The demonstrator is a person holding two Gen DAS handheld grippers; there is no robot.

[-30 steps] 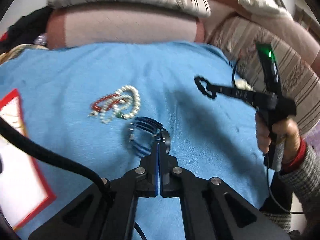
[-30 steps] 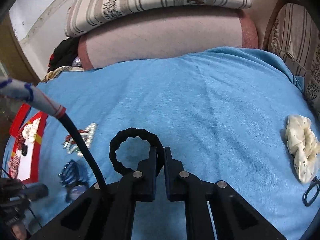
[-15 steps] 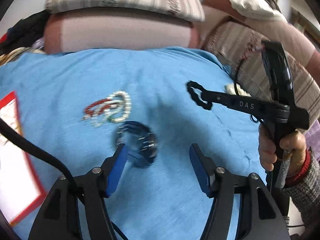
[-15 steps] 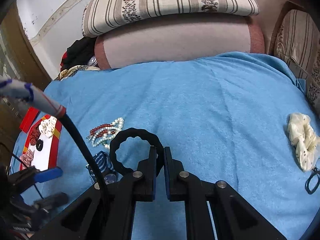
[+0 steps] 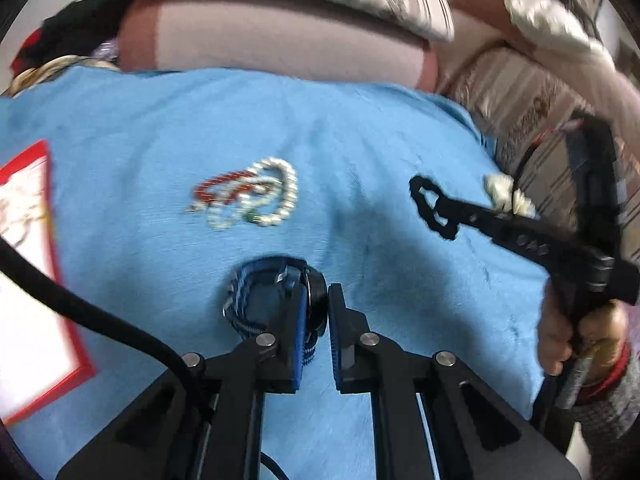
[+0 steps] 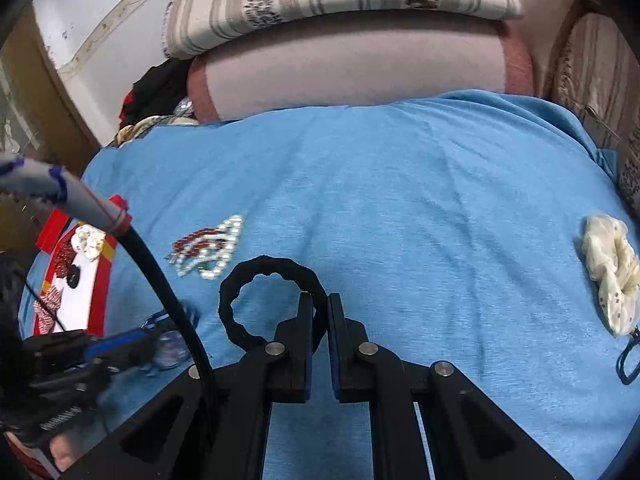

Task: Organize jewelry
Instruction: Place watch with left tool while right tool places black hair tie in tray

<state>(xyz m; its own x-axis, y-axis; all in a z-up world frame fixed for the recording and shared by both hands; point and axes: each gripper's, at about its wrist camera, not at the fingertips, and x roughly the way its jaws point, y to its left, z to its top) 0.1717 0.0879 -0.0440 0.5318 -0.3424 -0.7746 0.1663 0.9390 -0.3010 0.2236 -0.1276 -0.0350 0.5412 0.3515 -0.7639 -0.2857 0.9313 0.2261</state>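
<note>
My left gripper (image 5: 316, 300) is shut on a blue striped wristwatch (image 5: 264, 296) on the blue cloth (image 5: 360, 140). My right gripper (image 6: 318, 300) is shut on a black scrunchie (image 6: 256, 276) and holds it above the cloth; it also shows in the left wrist view (image 5: 430, 206). A tangle of pearl and red bead necklaces (image 5: 252, 196) lies beyond the watch, also in the right wrist view (image 6: 208, 250). A red-edged white tray (image 6: 76, 280) with several pieces of jewelry lies at the left, also in the left wrist view (image 5: 28, 280).
A cream scrunchie (image 6: 612, 264) and a dark hair tie (image 6: 630, 360) lie at the cloth's right edge. Pink and striped cushions (image 6: 352, 68) stand behind the cloth. A black cable (image 5: 80, 312) crosses the left wrist view.
My left gripper opened over the watch half a second ago and has now shut on it again. My right gripper keeps hold of the black scrunchie and has shifted slightly.
</note>
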